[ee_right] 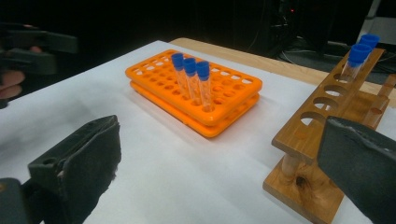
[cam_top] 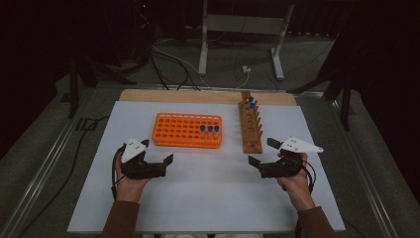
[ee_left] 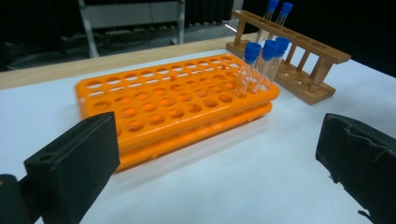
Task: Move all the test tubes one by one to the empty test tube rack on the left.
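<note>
Both grippers sit low in the high view, jaws spread wide with nothing between them. The left gripper (cam_top: pixel 158 151) is at lower left, just below the orange rack (cam_top: pixel 187 130); the right gripper (cam_top: pixel 264 152) is at lower right, beside the near end of the wooden rack (cam_top: pixel 250 126).

The orange rack lies centre frame on the white table (cam_top: pixel 208 198), with 3 blue-capped tubes (cam_top: pixel 210 129) standing at its right end; from up here they are mere blue dots. The left gripper view shows them properly: clear glass tubes (ee_left: pixel 261 65), leaning slightly, in the rack's far right corner. It also shows 2 more capped tubes (ee_left: pixel 278 14) in the wooden rack at upper right. The right gripper view shows that rack's empty round holes (ee_right: pixel 327 102) at close range, at the right of frame.
</note>
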The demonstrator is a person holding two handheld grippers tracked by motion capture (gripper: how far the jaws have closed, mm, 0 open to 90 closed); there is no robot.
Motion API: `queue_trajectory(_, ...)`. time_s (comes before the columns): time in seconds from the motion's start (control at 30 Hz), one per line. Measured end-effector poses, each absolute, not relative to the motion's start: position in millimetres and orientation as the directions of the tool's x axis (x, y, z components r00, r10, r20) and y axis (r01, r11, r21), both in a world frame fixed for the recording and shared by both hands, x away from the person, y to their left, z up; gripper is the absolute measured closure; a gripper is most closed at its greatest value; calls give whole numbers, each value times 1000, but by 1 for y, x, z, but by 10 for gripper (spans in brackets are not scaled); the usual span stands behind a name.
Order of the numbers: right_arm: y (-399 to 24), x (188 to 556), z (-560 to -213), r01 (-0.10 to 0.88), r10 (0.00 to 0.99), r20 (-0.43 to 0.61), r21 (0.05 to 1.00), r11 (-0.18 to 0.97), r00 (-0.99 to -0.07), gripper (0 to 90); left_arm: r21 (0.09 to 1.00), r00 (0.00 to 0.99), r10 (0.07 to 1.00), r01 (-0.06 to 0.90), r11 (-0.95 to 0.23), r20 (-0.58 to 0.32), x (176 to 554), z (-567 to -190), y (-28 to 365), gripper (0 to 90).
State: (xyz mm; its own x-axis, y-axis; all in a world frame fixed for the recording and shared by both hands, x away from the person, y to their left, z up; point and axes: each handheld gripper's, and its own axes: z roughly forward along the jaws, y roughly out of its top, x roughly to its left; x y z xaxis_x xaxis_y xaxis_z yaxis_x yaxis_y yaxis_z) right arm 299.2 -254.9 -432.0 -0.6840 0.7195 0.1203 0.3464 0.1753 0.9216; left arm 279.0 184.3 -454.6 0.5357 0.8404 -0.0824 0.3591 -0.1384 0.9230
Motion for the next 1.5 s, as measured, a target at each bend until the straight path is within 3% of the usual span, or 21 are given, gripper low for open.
queue_trajectory(0.6, -256, 313, -413, 305, 752, 84, 939, 161, -654, 17, 941, 442, 896, 319, -113, -42, 251, -461, 219, 8)
queue_trajectory(1.0, -247, 362, -394, 314, 807, 49, 934, 173, -589, 19, 947, 376, 924, 317, -59, -69, 251, -465, 229, 8)
queue_trajectory(1.5, -232, 429, -403, 388, 871, 44, 905, 172, -489, 137, 946, 373, 923, 323, -37, -91, 252, -468, 230, 8)
